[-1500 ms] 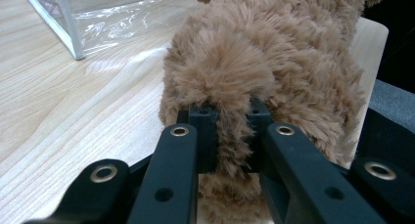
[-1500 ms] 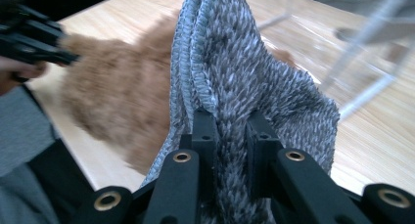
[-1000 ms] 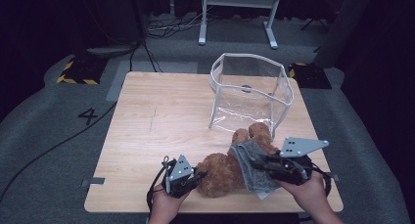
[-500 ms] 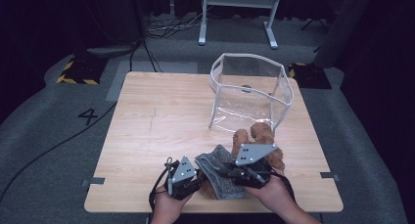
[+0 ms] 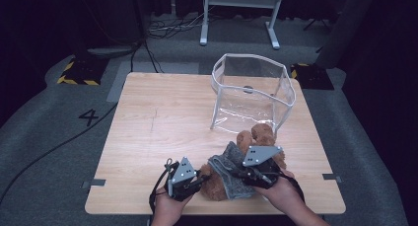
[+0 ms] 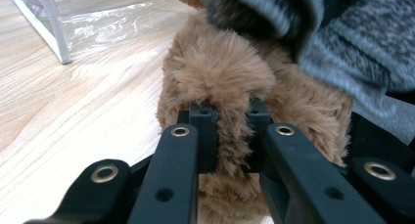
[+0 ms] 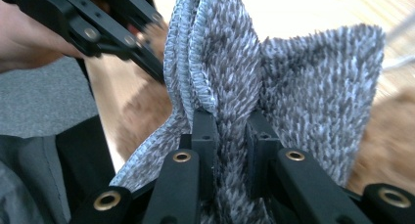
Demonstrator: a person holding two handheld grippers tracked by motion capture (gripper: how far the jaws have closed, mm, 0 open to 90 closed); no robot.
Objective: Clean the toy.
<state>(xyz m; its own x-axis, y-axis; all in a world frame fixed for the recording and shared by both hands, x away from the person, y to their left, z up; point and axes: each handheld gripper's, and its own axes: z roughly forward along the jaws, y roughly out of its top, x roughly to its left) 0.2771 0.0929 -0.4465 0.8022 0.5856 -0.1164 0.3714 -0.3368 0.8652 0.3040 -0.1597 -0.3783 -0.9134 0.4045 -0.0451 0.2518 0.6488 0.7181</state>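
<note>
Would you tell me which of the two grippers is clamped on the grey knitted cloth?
The right gripper: its fingers pinch the grey knitted cloth, whereas the left gripper grips the brown teddy bear.

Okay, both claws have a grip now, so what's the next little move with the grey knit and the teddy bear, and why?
Probably ease the right claw toward the left claw, drawing the grey knit piece further along the teddy bear. The right claw pinches the knit, the left claw pinches a brown furry limb, and the knit lies bunched over the bear's middle on the table, so it looks only partly on.
</note>
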